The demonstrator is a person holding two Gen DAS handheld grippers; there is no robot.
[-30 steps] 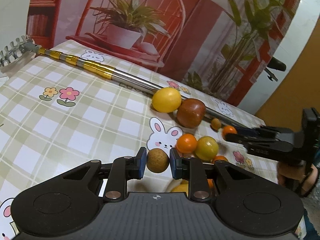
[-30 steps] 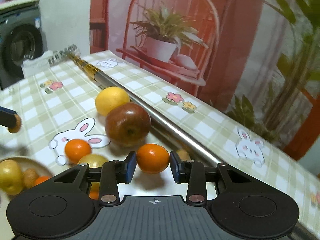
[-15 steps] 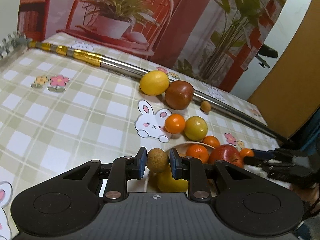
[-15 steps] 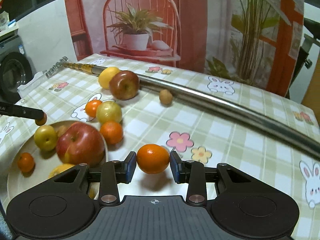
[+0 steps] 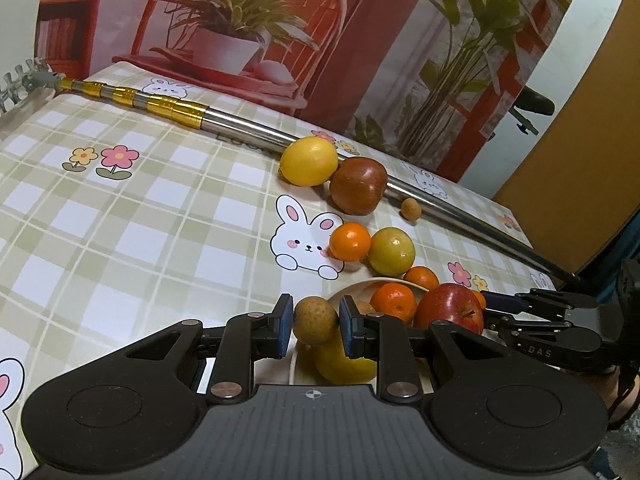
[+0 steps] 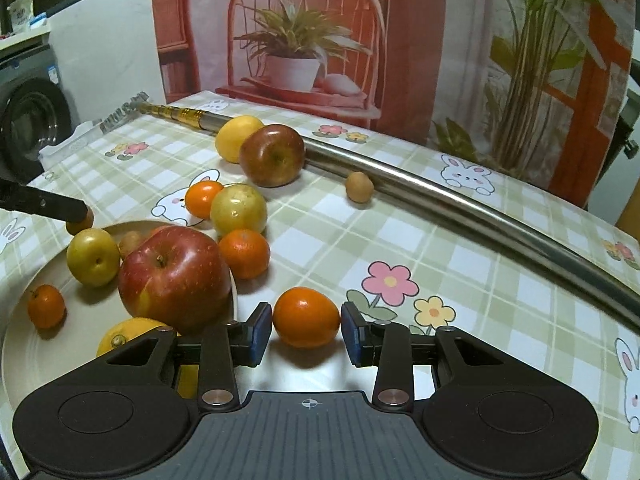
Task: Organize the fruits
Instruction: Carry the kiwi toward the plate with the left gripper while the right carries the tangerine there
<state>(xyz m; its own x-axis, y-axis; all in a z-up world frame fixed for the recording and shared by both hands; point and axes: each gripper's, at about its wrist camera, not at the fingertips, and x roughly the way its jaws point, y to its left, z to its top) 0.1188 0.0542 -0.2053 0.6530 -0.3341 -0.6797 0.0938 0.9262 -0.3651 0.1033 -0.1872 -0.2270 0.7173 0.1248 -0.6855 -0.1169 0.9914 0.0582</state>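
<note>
Gripping a small brown fruit point(image 5: 315, 320) between its blue pads, the left gripper point(image 5: 315, 326) hangs over the plate point(image 6: 16, 340); the right gripper point(image 6: 307, 330) clamps an orange point(image 6: 306, 317) beside the plate's rim, loose fruit beyond.

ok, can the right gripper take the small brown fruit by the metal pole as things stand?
Probably not yet: the right gripper is shut on an orange. The small brown fruit itself lies unobstructed on the cloth beside the pole.
</note>
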